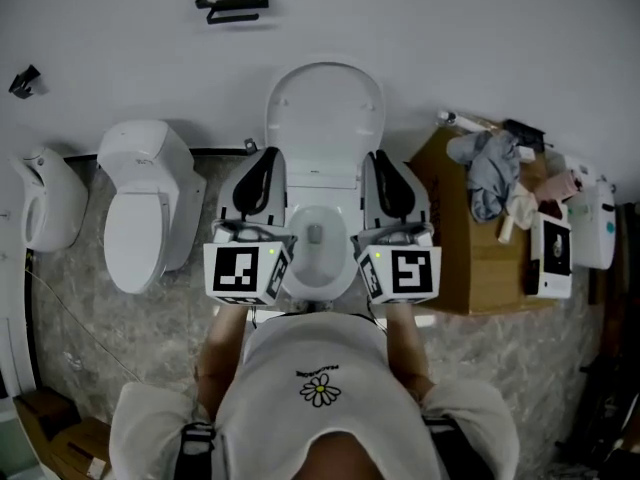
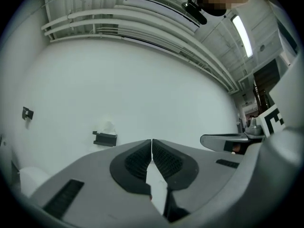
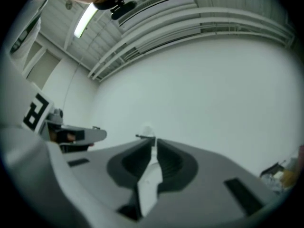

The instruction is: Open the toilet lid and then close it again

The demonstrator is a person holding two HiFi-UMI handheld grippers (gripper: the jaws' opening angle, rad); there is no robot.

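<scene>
Nearest the camera, a daisy emblem (image 1: 320, 389) is seen on the white shirt; a line of print sits above it, too small to be read.

Just ahead, the left gripper (image 1: 266, 158) and right gripper (image 1: 382, 160) are held level on either side of the toilet bowl (image 1: 336, 280); the left jaws are pressed together with nothing between them; the right jaws are drawn all but closed, only a thin slit left, and nothing is gripped there either.

On the marker cubes (image 1: 245, 271) only black-and-white square patterns are carried; no words.

Beyond the bowl, the toilet lid (image 1: 325, 108) is found standing upright against the white wall, touched by neither gripper; so the opening is judged done, and the closing is yet to be done; the lid would have to be taken from its upright rest and lowered onto the bowl.

No brand can be made out on lid or bowl.

Farthest off, a paper holder (image 1: 232, 3) is fixed on the wall; no lettering can be read there.
</scene>
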